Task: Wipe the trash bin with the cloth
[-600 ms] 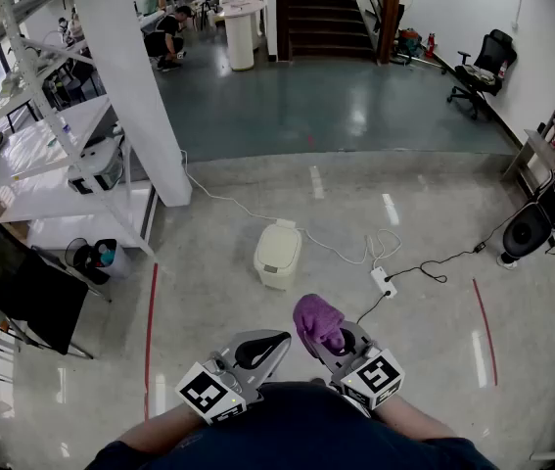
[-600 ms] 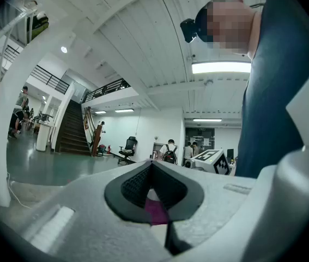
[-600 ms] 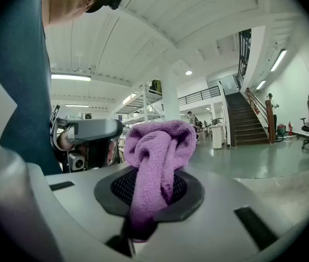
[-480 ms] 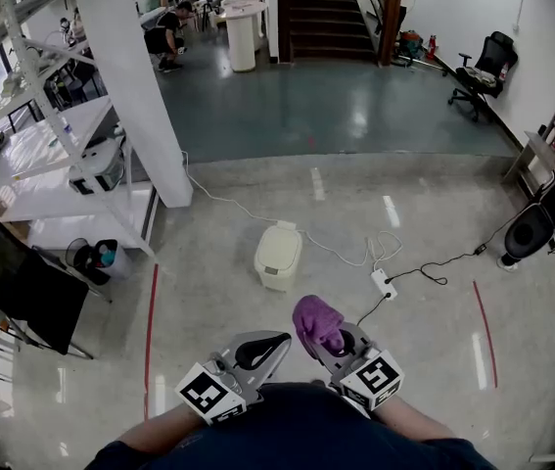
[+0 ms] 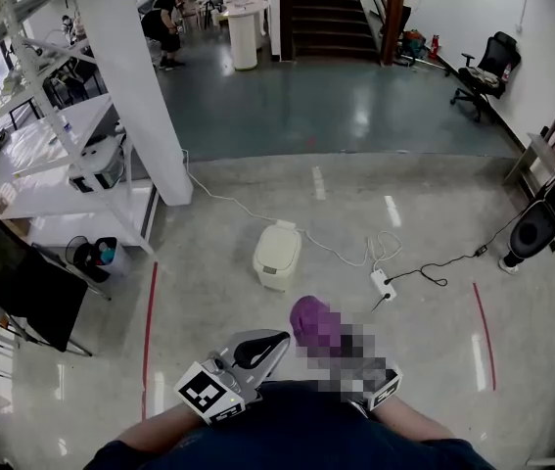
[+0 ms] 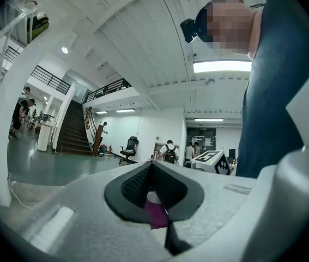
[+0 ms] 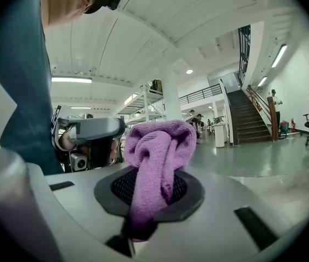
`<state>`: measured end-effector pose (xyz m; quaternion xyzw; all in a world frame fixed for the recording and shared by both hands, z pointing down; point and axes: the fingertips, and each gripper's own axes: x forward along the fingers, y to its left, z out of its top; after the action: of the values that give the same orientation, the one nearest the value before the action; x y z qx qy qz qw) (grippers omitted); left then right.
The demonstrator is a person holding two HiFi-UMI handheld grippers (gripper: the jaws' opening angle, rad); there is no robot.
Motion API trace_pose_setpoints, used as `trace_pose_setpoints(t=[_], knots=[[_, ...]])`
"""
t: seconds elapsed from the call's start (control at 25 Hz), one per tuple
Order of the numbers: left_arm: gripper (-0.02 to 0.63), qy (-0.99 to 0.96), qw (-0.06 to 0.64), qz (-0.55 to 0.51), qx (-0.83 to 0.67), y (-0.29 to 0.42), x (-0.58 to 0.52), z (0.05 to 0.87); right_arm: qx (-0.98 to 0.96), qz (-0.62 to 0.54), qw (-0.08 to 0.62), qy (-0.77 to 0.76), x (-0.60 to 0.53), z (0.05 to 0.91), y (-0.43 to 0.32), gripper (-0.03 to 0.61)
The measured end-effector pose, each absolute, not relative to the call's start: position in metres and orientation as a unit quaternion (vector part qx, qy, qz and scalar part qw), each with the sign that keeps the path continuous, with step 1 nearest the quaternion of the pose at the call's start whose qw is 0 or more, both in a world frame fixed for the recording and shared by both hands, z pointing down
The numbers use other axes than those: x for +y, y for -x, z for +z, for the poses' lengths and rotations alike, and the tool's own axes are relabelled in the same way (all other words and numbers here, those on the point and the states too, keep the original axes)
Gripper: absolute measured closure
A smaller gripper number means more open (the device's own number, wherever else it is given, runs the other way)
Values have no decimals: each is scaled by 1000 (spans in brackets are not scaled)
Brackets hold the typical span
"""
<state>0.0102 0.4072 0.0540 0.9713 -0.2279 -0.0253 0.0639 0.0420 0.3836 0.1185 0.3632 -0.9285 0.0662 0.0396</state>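
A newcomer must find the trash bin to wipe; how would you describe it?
From the big white pillar, follow the white cable rightward. The trash bin stands beside it: a cream, lidded, upright box, unlike the flat power strip nearby.

Trash bin (image 5: 277, 256): small, cream, rounded box shape. Lid down, upright on the pale floor (image 5: 208, 306).

Cloth (image 5: 313, 323): purple terry, bunched into a lump. It stands up out of the right gripper (image 7: 143, 201), whose jaws are clamped on its lower folds. Well apart from the bin, no contact.
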Motion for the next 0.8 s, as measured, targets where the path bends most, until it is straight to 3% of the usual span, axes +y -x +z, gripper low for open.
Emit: trace_pose_setpoints(t=[0.52,0.8], knots=[[615,-959,78,-28,-270,-59,382,62,-933,82,49,-348,357,136,-105,511],[615,-955,83,-33,-284,-46,338,74,-931,84,60,-350,318,146,-101,511]])
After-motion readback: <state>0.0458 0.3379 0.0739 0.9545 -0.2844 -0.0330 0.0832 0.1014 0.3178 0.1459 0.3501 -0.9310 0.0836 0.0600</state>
